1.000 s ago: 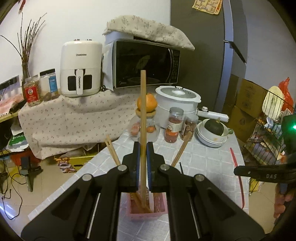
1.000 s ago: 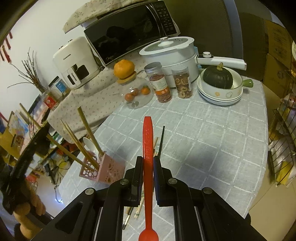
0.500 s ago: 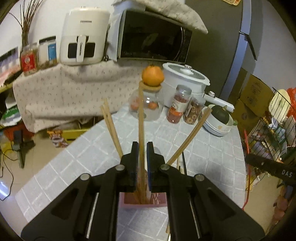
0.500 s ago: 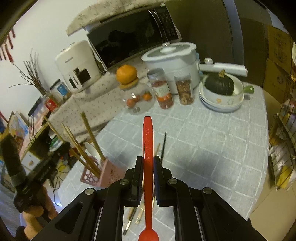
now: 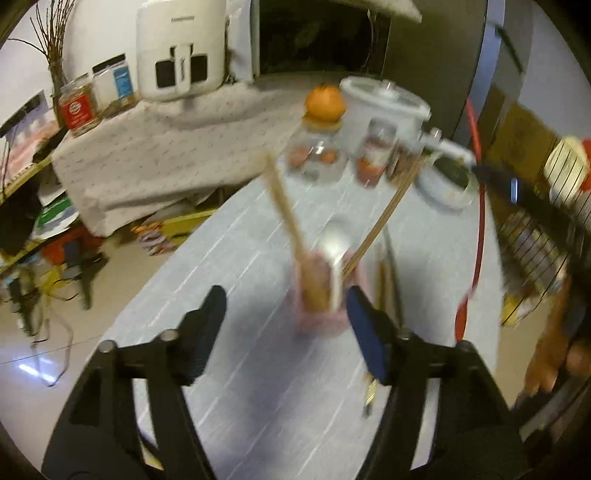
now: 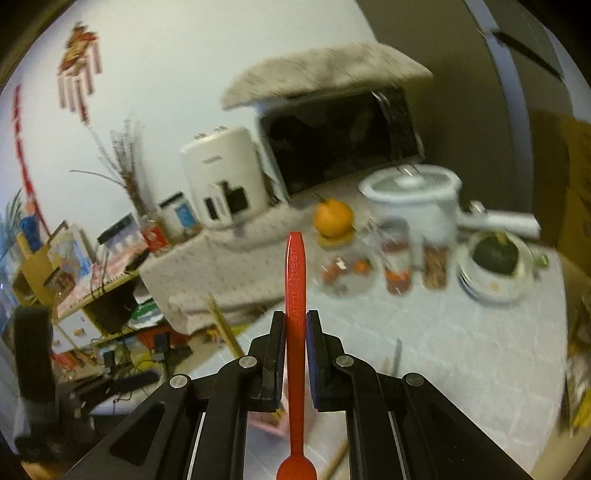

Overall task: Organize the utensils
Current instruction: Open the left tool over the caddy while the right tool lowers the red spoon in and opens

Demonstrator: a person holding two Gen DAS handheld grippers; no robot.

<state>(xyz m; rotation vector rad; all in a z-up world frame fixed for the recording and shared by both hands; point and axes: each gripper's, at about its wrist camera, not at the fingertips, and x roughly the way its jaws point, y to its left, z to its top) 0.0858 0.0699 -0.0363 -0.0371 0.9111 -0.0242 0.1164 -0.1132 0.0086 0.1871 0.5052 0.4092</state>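
Left wrist view, blurred by motion, shows the tabletop (image 5: 258, 387) with its pale grid-patterned cover running away from the camera, and behind it a cloth-draped shelf carrying a dark microwave (image 5: 321, 33) and a white air fryer (image 5: 181, 48). At the far end of the tabletop stand a white pot (image 5: 384, 107), a stack of bowls holding a dark green squash (image 5: 448, 177), two spice jars (image 5: 376, 155), and a glass jar with an orange (image 5: 325, 103) on its lid. Nearer, a pink utensil holder (image 5: 317, 295) sits upright on the tabletop with wooden chopsticks (image 5: 284, 206) and a white spoon (image 5: 336, 247) leaning out of it; more utensils lie flat just beside it on the right, too smeared to name. The left tool (image 5: 286, 321) hangs just in front of the holder with its fingers spread wide and nothing between them. At the right edge the right tool (image 5: 517, 192) carries a long red spoon (image 5: 480, 221) with the bowl end down, well to the right of the holder. Right wrist view confirms this: the right tool (image 6: 295, 343) is pressed together on the red spoon (image 6: 295, 295), pinching its handle so the shaft points up toward the orange and the bowl end sits at the bottom edge of the frame.
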